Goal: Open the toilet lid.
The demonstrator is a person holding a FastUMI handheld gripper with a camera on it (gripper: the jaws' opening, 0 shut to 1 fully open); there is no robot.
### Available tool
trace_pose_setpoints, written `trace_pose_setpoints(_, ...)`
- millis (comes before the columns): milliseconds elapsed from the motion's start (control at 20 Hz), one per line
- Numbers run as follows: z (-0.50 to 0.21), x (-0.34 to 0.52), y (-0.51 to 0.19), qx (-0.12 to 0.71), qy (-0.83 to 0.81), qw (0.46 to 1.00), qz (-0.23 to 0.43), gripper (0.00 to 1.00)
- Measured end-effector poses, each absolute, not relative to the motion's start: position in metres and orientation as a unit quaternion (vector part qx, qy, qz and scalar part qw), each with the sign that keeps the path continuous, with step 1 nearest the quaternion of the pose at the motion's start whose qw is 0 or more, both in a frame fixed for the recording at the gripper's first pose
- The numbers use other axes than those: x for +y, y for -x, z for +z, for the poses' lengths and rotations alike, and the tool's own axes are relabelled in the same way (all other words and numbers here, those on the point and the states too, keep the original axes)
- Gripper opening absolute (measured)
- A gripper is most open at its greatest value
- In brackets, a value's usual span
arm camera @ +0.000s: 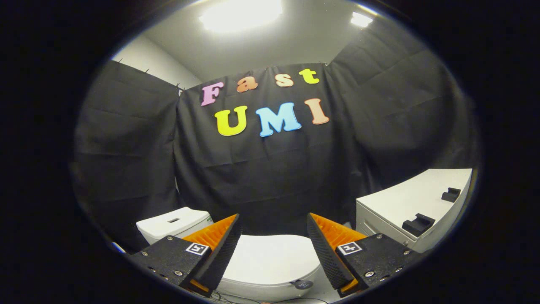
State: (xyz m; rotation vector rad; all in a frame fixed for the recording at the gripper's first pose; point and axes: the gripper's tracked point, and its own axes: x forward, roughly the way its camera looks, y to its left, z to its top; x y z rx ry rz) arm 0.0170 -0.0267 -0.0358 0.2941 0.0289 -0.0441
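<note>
Overhead, the gripper (273, 249) hangs with jaws wide and empty above the closed white plastic toilet lid (270, 261); rigid, smooth, probably slippery, best lifted at its front edge.

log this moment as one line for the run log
phase: approach | gripper: open, holding nothing | toilet lid: closed, below and between the fingers | tank: beyond lid | cabinet: beside toilet

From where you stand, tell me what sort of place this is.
Probably a mock bathroom in a recording booth: a toilet with closed lid between the open gripper fingers, its tank beyond, and a white cabinet beside it.
</note>
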Motion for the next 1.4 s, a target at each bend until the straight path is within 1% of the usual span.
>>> trace_pose_setpoints(150, -0.047, -0.043, -0.025, 0.024, -0.16, 0.985, -0.053, 0.95)
trace_pose_setpoints(350, -0.08, -0.054, -0.037, 0.046, -0.204, 0.974, -0.083, 0.96)
trace_pose_setpoints(650, -0.143, -0.05, -0.045, 0.086, -0.302, 0.946, -0.087, 0.96)
trace_pose_setpoints(950, -0.21, -0.046, -0.053, 0.133, -0.364, 0.915, -0.114, 0.96)
trace_pose_setpoints(1300, -0.267, -0.05, -0.028, 0.145, -0.439, 0.873, -0.152, 0.96)
trace_pose_setpoints(1400, -0.282, -0.046, -0.026, 0.152, -0.465, 0.858, -0.154, 0.96)
